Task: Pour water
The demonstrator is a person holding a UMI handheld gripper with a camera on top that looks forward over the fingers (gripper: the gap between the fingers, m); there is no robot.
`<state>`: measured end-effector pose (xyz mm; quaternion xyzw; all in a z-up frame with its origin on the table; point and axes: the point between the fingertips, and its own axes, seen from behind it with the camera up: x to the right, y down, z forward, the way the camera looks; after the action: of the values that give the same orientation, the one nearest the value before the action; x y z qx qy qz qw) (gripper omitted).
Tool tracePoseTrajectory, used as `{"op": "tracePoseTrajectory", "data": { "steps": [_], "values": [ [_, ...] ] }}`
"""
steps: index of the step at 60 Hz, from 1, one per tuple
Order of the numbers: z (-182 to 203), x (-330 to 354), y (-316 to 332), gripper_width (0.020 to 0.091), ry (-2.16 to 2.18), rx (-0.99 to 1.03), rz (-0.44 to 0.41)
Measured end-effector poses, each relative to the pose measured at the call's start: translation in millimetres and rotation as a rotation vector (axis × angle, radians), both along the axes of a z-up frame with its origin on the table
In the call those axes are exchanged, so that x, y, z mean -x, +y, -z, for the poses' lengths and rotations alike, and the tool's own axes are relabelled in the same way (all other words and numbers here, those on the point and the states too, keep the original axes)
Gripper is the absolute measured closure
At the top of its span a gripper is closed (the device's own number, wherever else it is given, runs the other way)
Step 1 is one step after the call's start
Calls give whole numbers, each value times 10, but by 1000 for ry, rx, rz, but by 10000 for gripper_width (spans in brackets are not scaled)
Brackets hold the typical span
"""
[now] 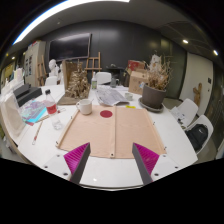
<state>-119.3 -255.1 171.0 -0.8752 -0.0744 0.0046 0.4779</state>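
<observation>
My tongs [111, 163] are apart and empty, held back over the near worktop [170, 150] edge for a full view. White cup [85, 106] stands beyond the brown mat [110, 132], just left of the red disc [106, 114].
</observation>
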Motion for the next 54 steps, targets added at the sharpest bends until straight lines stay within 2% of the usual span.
{"op": "tracePoseTrajectory", "data": {
  "steps": [15,33,40,54],
  "values": [
    [67,651,-23,238,30,8,-92],
    [159,2019,123,244,66,-2,-222],
    [202,2557,384,245,81,-28,-216],
    [537,3334,1218,246,71,-79,-130]
  ]
}}
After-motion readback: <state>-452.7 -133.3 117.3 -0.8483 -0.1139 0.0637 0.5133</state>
